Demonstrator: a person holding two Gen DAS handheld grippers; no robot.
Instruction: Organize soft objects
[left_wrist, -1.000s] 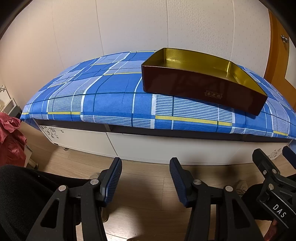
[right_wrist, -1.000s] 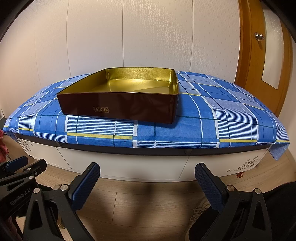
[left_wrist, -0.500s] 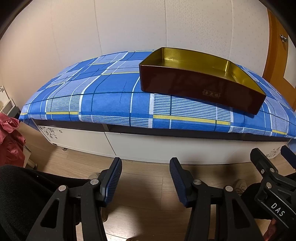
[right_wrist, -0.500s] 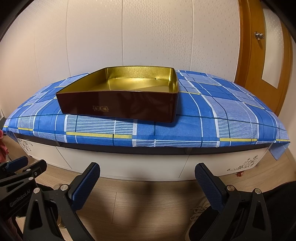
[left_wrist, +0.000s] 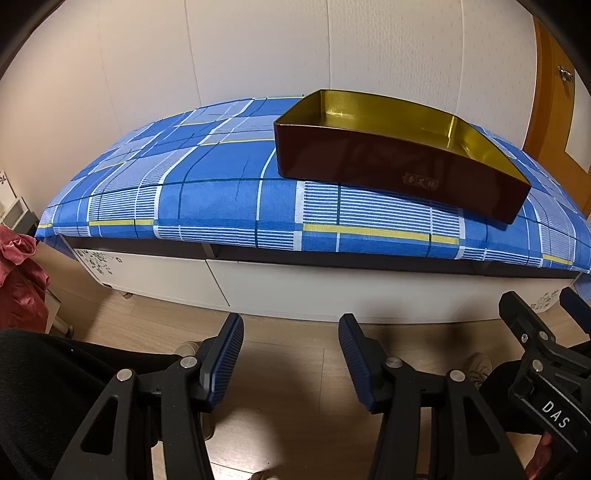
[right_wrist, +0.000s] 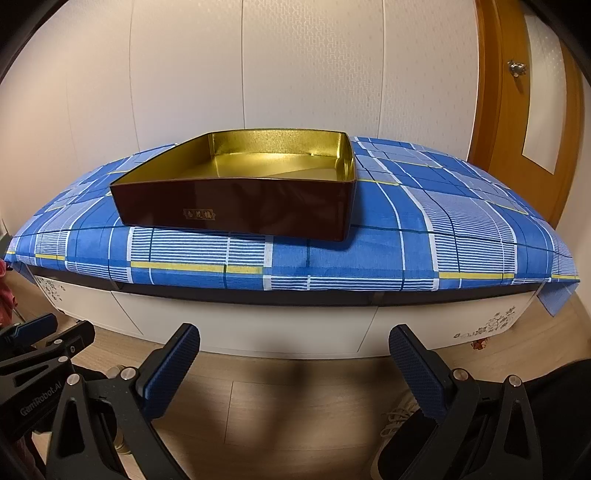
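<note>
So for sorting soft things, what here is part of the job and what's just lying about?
Job:
- box, brown outside, gold inside, nothing in it
- left gripper, open, holding nothing
- right gripper, open, holding nothing

Lying about:
- checked cloth under the box
- white cabinet
- red fabric at the left edge, possibly a soft item
- door

Gold label (left_wrist: 421, 181) on box front wall: characters too small to read, both views.
Box (right_wrist: 236, 206) floor: near part hidden behind front wall.
Red cloth (left_wrist: 18, 280): cut by left edge of left wrist view; what it is, cannot tell.
Right gripper (left_wrist: 546, 332) in left wrist view: cut by right edge, one finger only partly seen.
Left gripper (right_wrist: 33, 332) in right wrist view: cut by left edge.
Shoes (right_wrist: 399, 417) on floor: largely hidden behind gripper fingers.
Door (right_wrist: 524, 92): cut by right edge.
Cabinet (left_wrist: 332, 291) top: hidden under checked sheet (left_wrist: 221, 199).
</note>
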